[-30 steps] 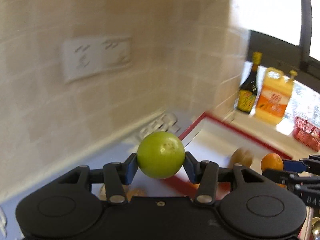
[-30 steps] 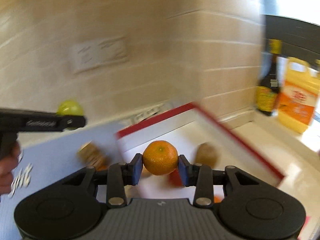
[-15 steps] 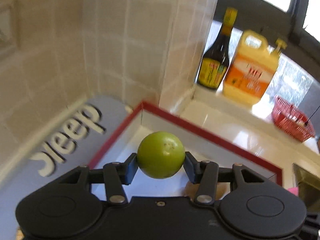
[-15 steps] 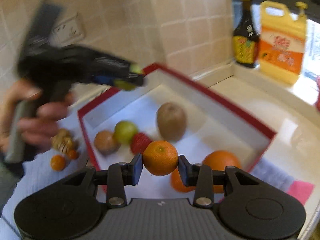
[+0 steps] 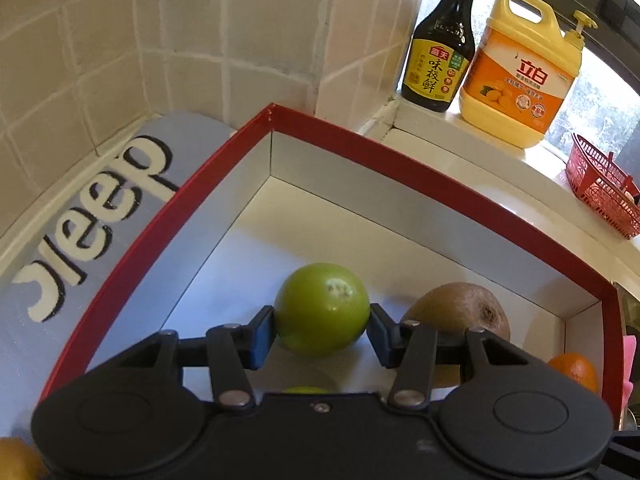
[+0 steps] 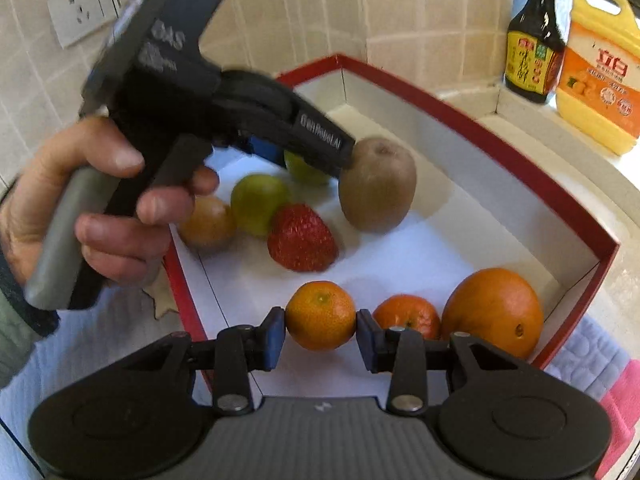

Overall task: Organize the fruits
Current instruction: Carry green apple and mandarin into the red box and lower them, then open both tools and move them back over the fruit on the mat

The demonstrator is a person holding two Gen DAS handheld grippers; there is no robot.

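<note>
The grey mat [image 5: 80, 216] lying against the left outer wall of the red-rimmed box [image 5: 400, 168] bears the large white word "Jeep". Beyond the box's far corner, the dark sauce bottle [image 5: 440, 40] carries a yellow label reading "味极鲜". Just right of that bottle, the yellow detergent jug [image 5: 524, 76] shows "立白" on its orange label. Above the box, the left gripper's [image 6: 280, 152] black side reads "GenRobot.AI".

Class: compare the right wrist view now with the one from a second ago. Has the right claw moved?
Yes. The right claw, holding the small orange, has tipped down over the red-rimmed box; the wall socket has slid to the top corner.
</note>
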